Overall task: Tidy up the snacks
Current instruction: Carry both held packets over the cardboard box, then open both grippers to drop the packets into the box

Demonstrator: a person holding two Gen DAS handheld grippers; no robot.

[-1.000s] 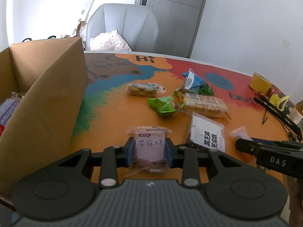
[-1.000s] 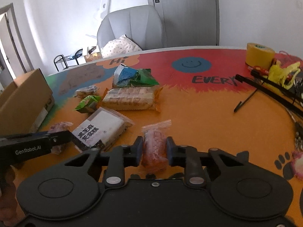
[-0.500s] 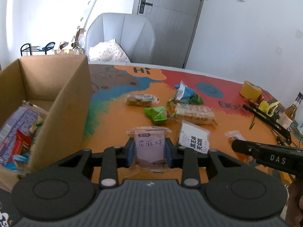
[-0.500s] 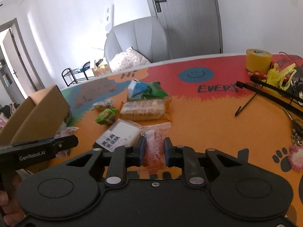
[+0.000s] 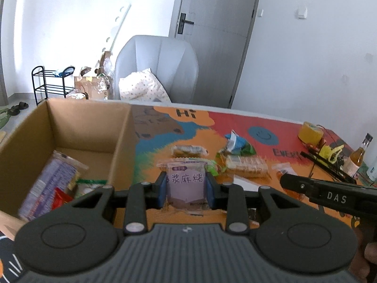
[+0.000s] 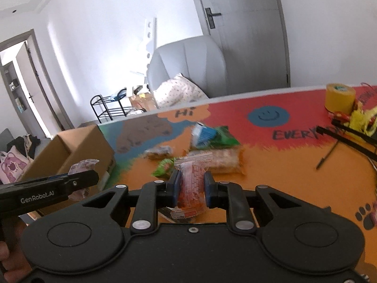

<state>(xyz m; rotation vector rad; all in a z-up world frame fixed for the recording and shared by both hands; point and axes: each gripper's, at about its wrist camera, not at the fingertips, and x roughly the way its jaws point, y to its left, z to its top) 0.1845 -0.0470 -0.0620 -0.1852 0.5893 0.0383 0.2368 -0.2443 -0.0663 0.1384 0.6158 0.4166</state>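
Colourful and crowded, the tabletop [image 5: 150,214] fills the left wrist view, with a grey chair and a door behind. The left gripper [image 5: 186,189] has its fingers pinching a purple snack packet [image 5: 185,185], held upright with its long axis along them and clear of the surface. An open cardboard box [image 5: 120,146], already holding packets, lies just left of the fingers and slightly ahead, so this hand looks nearer to it. More snacks lie ahead and to the right.

Seen from the right wrist, the right gripper [image 6: 190,188] has its fingers pressed onto an orange snack packet [image 6: 192,188], also upright and lifted. The box [image 6: 94,141] sits well left of these fingers, beyond the left gripper [image 6: 93,178], which probably has to drop first.
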